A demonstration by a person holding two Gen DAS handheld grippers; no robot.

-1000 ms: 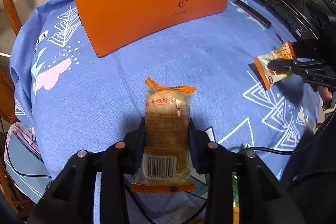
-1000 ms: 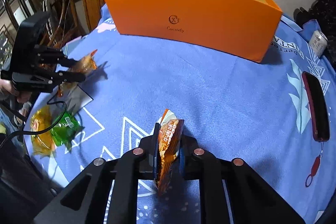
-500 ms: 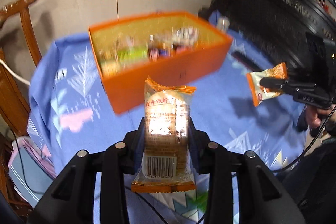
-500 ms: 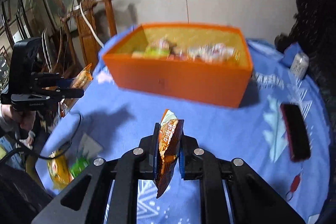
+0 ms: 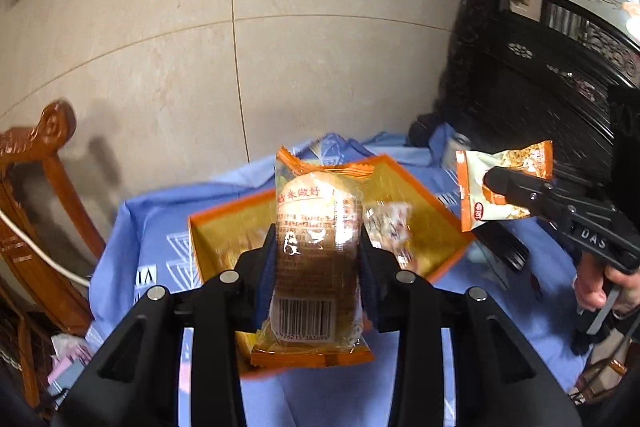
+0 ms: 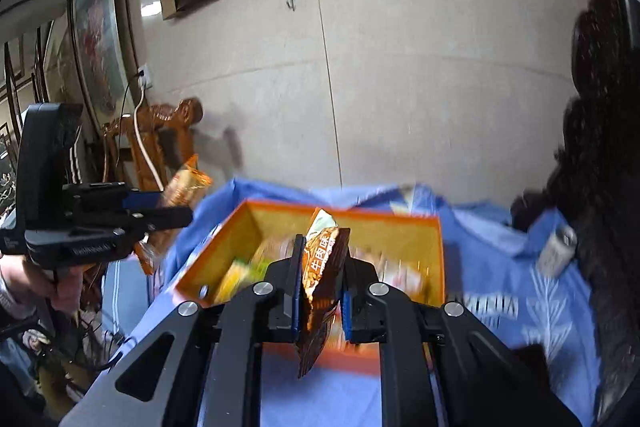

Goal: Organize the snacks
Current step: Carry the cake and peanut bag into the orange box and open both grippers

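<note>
Gripping a clear bun packet [image 5: 318, 259] at lower centre of its own view, the left gripper [image 5: 318, 255] has its fingers clamped on the wrapper's sides, barcode nearest the lens. The right gripper [image 6: 320, 279] pinches a brown snack packet [image 6: 320, 275] edge-on — fingers closed on it. Beyond both, mid-frame, sits the orange box [image 6: 438, 251], open-topped with blurred snacks inside, on the blue-clothed surface [image 5: 152, 219]. Farther off — a wooden chair [image 5: 36, 195] at left and the tiled wall [image 5: 320, 39].

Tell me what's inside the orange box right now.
The orange box holds several wrapped snacks, blurred. The right gripper and its packet cover the middle.
</note>
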